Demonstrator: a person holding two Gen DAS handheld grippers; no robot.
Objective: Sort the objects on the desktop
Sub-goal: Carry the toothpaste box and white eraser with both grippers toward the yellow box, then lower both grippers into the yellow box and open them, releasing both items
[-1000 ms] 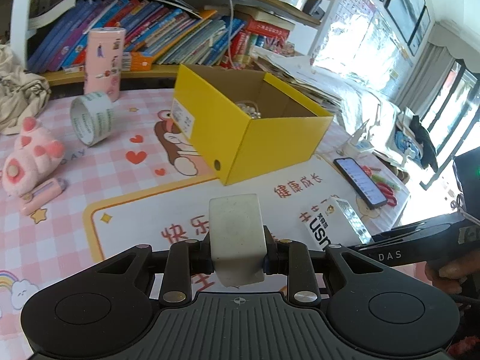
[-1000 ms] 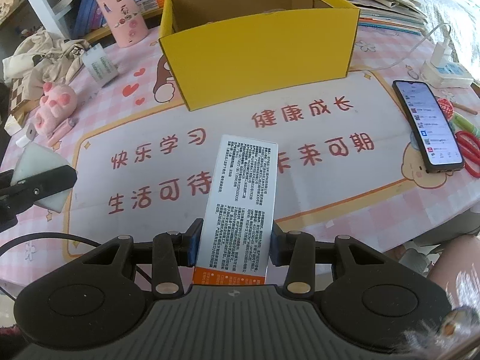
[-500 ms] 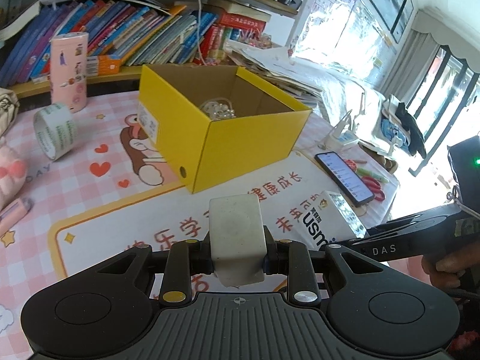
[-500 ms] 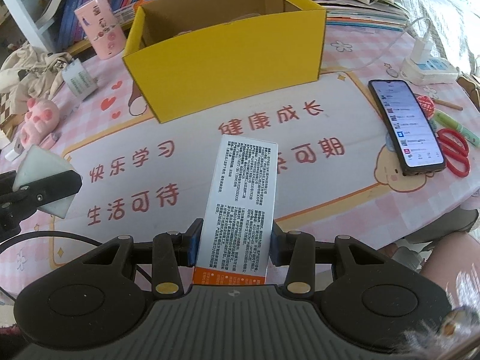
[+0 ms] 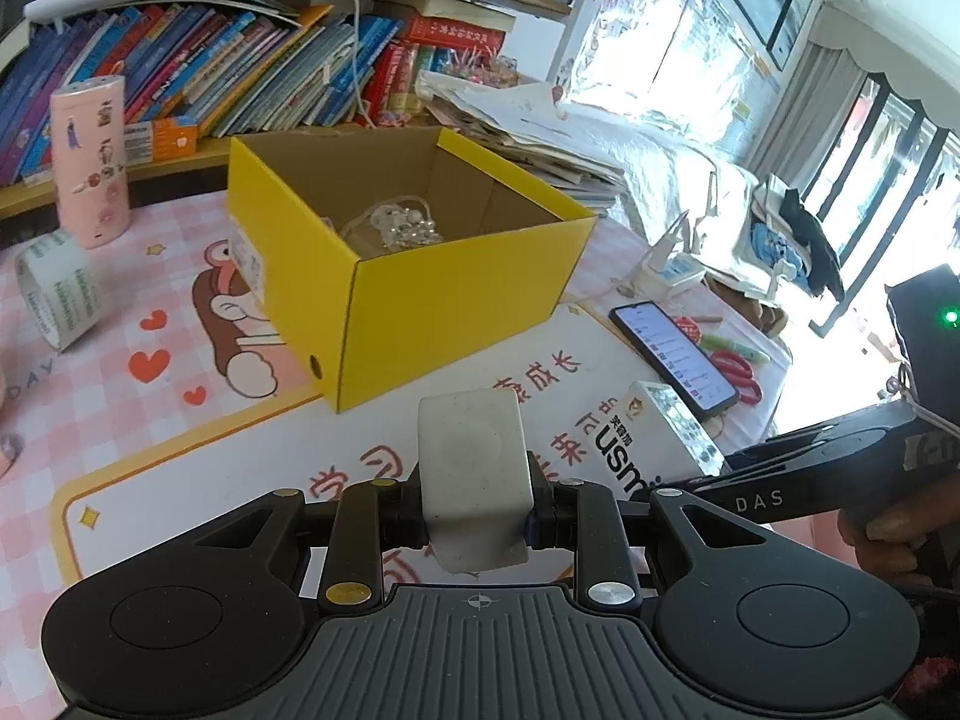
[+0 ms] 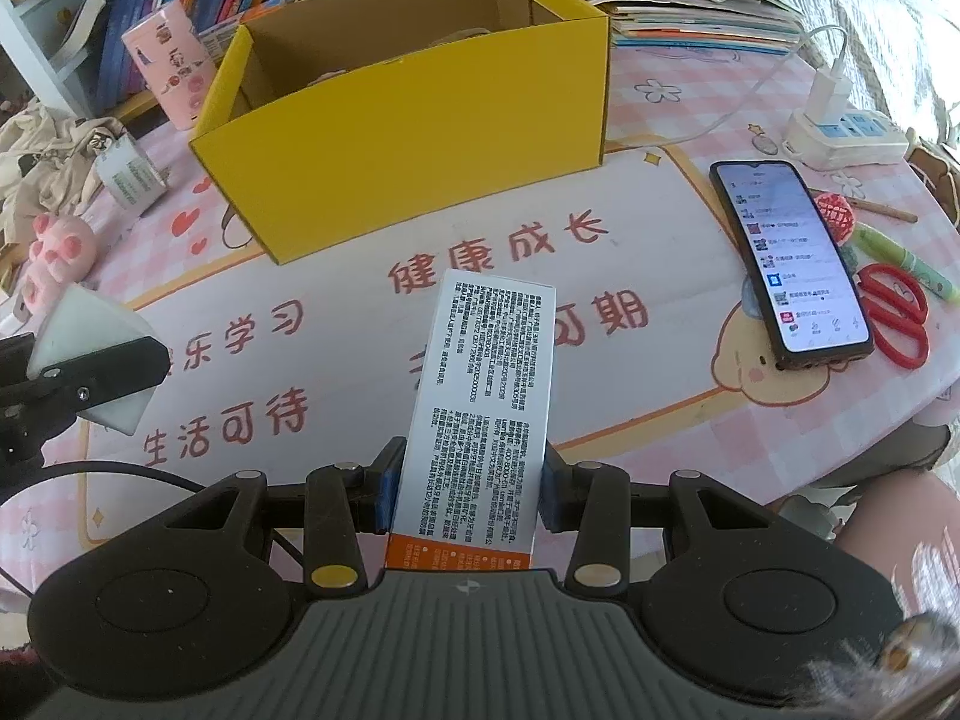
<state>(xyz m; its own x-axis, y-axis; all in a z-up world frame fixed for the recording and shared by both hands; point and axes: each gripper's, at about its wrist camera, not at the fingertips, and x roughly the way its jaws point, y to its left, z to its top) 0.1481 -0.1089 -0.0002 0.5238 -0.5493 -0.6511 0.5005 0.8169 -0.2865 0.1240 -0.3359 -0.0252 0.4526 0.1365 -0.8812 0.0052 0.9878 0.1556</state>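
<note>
Yellow cardboard dominates the left wrist view: an open yellow box [image 5: 414, 276] stands on the table [image 5: 120, 420], with a pale beaded trinket [image 5: 402, 231] already lying inside. The left gripper [image 5: 474, 498] has its fingers clamped on a white rounded block [image 5: 471, 474], held above the printed mat short of the box's near corner. To its right the other tool reaches in, carrying a carton of which one end shows. My reading is that both items are being carried to the box, and the next move calls for lifting each over the rim before letting go.

From the right wrist view, the right gripper [image 6: 465, 492] has its fingers closed on the sides of a white printed carton [image 6: 486, 396] with an orange end, pointing toward the box's long front wall. The white block shows at the left edge, pinched in the other tool.

A pink checked cloth with a cartoon mat [image 6: 360, 324] covers the table. A phone [image 6: 786, 264], red scissors [image 6: 894, 312], a power strip [image 6: 846, 135], a tape roll [image 5: 57, 288], a pink cylinder [image 5: 90, 162] and a pink plush [image 6: 57, 252] lie around it. Bookshelves [image 5: 240, 60] stand behind, bright windows to the right.
</note>
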